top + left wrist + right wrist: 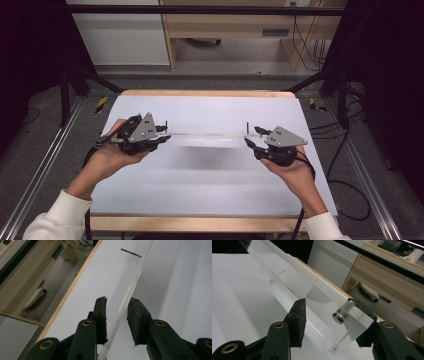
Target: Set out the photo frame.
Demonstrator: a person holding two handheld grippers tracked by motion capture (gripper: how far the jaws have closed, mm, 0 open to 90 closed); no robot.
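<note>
A long clear acrylic strip [207, 134] hangs level above the white table sheet [210, 195] and casts a blurred shadow on it. My left gripper [167, 136] is shut on its left end. In the left gripper view the strip [136, 277] shows edge-on and runs slantwise between the jaws of my left gripper [117, 300]. My right gripper [248, 141] is shut on the right end, where a thin black pin [248, 127] stands up. In the right gripper view the strip [294, 282] sits between the jaws of my right gripper [327, 301], with a round metal stud [339, 316] near its corner.
The table's wooden edge [205, 93] runs along the far side. Black frame posts [65, 95] and aluminium rails [45, 160] flank the table. Cables [350, 200] lie on the floor at the right. A wooden cabinet [235, 25] stands beyond.
</note>
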